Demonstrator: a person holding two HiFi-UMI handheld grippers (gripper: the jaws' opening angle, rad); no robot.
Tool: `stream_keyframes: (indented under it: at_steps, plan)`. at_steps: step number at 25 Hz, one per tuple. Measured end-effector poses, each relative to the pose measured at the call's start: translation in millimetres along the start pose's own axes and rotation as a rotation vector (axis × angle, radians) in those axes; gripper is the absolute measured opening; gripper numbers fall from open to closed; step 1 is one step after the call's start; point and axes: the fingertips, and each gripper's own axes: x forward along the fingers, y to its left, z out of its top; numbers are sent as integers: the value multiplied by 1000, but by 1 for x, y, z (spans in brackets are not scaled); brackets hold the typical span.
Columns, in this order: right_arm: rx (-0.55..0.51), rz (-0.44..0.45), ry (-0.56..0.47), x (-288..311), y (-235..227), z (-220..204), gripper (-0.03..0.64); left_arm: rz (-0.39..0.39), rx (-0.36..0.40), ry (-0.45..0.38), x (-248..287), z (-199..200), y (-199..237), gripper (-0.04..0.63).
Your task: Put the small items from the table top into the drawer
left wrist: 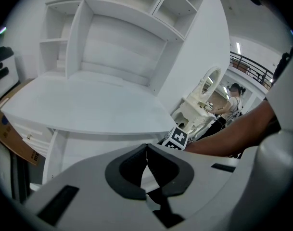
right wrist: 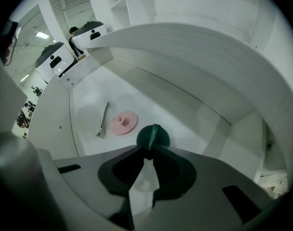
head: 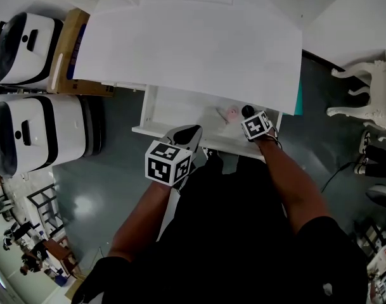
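- Dark-green round item (right wrist: 153, 134) is pinched by its rim at the tips of right gripper (right wrist: 149, 150). It hangs just above the floor of the open drawer (right wrist: 151, 97), not let go yet.
- Handling, my guess: light, stiff, smooth plastic, prob slippery. A rim hold w/ jaws across the thin edge suits it.
- Orientation: it seems to stand on edge, w/ a paler band in line w/ the jaws, pointing away from that camera. It's round, so no real long axis.
- left gripper (left wrist: 146, 150): jaws pressed together, nothing btwn them. It sits near the drawer's front edge, aimed over the table top.
- Farther in the drawer: pink disc (right wrist: 123, 122) lies flat, knob up. Just beside it is a hair clip (right wrist: 103, 121), long axis approx away from the right gripper's camera. Both lie apart from the green item.
- Farthest: table top (left wrist: 88, 105), no small items visible on it. Shelves (left wrist: 122, 37) stand behind.
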Motion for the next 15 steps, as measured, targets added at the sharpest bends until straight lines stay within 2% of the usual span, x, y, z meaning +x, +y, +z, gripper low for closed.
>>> stream_keyframes:
  at_steps: [15]
  plan:
    - [49,-1,-39,-17,3,9,100,-41,27,-15,0,3,-1,11]
